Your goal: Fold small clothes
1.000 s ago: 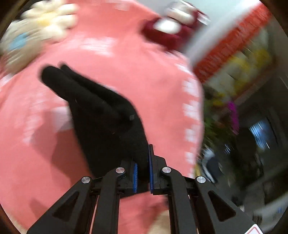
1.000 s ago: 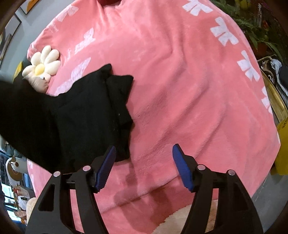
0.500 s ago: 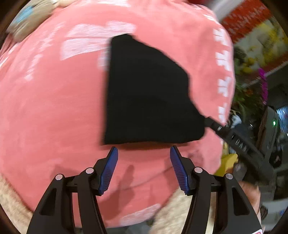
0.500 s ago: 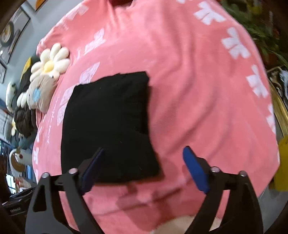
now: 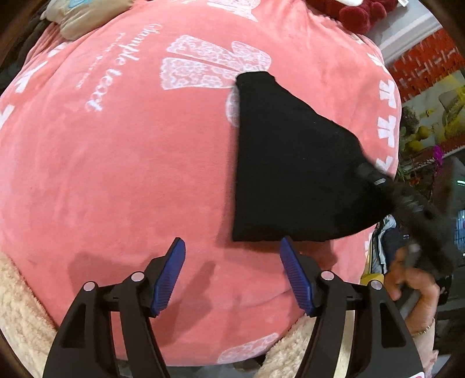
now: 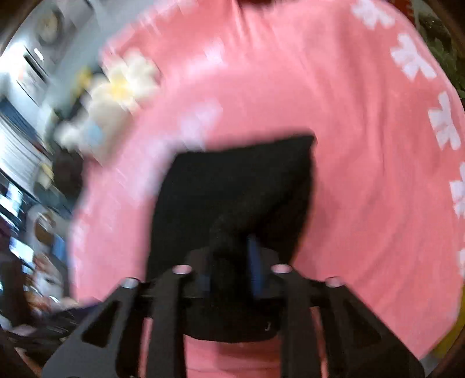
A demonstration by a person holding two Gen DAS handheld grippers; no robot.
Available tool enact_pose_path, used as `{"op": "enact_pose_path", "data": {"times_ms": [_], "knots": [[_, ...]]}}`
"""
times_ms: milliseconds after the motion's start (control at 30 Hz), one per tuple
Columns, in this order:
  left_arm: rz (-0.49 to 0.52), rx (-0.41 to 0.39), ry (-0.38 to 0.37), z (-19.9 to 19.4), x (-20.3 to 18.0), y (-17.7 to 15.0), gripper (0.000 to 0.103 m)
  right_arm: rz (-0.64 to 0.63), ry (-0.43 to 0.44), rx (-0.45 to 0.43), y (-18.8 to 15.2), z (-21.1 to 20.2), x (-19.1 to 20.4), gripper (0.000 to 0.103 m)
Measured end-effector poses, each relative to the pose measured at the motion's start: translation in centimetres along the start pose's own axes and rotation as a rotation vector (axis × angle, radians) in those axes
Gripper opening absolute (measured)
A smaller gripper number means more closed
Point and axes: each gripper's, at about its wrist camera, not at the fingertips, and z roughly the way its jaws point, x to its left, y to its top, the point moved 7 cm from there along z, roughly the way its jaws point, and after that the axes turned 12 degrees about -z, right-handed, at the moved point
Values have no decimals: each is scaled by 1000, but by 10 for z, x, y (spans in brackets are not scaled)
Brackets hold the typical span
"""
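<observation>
A small black knit garment (image 5: pixel 293 162) lies folded on a pink plush blanket (image 5: pixel 130 174). My left gripper (image 5: pixel 232 276) is open and empty, just short of the garment's near edge. In the left wrist view the right gripper (image 5: pixel 375 180) comes in from the right and holds the garment's right corner. In the blurred right wrist view, my right gripper (image 6: pixel 229 261) is shut on a pinched-up fold of the black garment (image 6: pixel 241 180); the rest of it lies flat beyond the fingers.
A daisy-shaped plush (image 6: pixel 122 84) sits at the blanket's far left. A dark red plush (image 5: pixel 357 14) lies at the far edge. Cream fleece (image 5: pixel 17 305) borders the blanket's near side. Plants and shelves stand beyond the right edge.
My left gripper let go of the garment, opened and drew back. My right gripper, open one second ago, moved onto the garment's near corner and shut on it.
</observation>
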Motion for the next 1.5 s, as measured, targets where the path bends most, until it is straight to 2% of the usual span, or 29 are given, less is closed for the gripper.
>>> {"op": "enact_pose_path", "data": {"times_ms": [33, 67, 100, 167, 200, 267, 300, 367, 500, 633, 667, 700, 733, 767, 800, 833, 867, 1067, 1200, 1333, 1400, 1500], "knots": [[-4, 10, -17, 4, -4, 0, 65, -7, -75, 84, -15, 15, -11, 34], [-10, 23, -29, 8, -9, 1, 66, 21, -69, 96, -26, 17, -18, 34], [-19, 37, -51, 12, -14, 3, 67, 56, -45, 75, -31, 12, -20, 34], [-42, 49, -86, 17, -19, 8, 74, 148, -11, 21, -43, -4, -26, 51], [-56, 52, -96, 20, -21, 11, 74, 170, -4, 11, -48, -8, -27, 58], [-85, 82, -127, 35, -27, 19, 74, 229, 58, 5, -57, -10, -26, 59], [-94, 93, -124, 42, -29, 22, 74, 269, 103, 10, -62, -8, -25, 64], [-116, 126, -115, 63, -34, 31, 75, 289, 111, 25, -67, -3, -26, 66], [-162, 164, -98, 95, -36, 45, 75, 320, 135, 54, -67, 19, -18, 77], [-226, 166, -184, 101, -36, 51, 77, 341, 135, 49, -60, 31, -15, 81], [-222, 169, -189, 102, -36, 52, 70, 346, 136, 40, -55, 34, -13, 81], [-214, 167, -187, 101, -36, 52, 63, 344, 148, 26, -50, 36, -11, 69], [-197, 169, -183, 100, -35, 52, 53, 333, 166, 26, -46, 40, -7, 47], [-185, 178, -197, 99, -36, 52, 38, 326, 177, 37, -43, 42, -5, 40], [-182, 187, -209, 98, -35, 51, 33, 317, 183, 43, -39, 42, 1, 30], [-180, 194, -221, 94, -35, 51, 29, 290, 170, 44, -35, 38, 7, 26], [-176, 192, -226, 90, -35, 51, 26, 258, 156, 40, -31, 31, 13, 25], [-151, 183, -258, 42, -29, 47, 24, 180, 165, 5, -27, -17, 59, 23], [-131, 128, -275, 5, -10, 48, 24, 113, 186, 4, -22, -23, 100, 23], [-76, 57, -259, -25, 5, 82, 24, 16, 191, -27, 12, -20, 145, 23], [-46, 17, -252, -41, 9, 105, 24, -6, 189, -71, 39, -26, 164, 23], [-19, -83, -269, -83, 17, 135, 24, -64, 187, -147, 72, -46, 194, 23]]}}
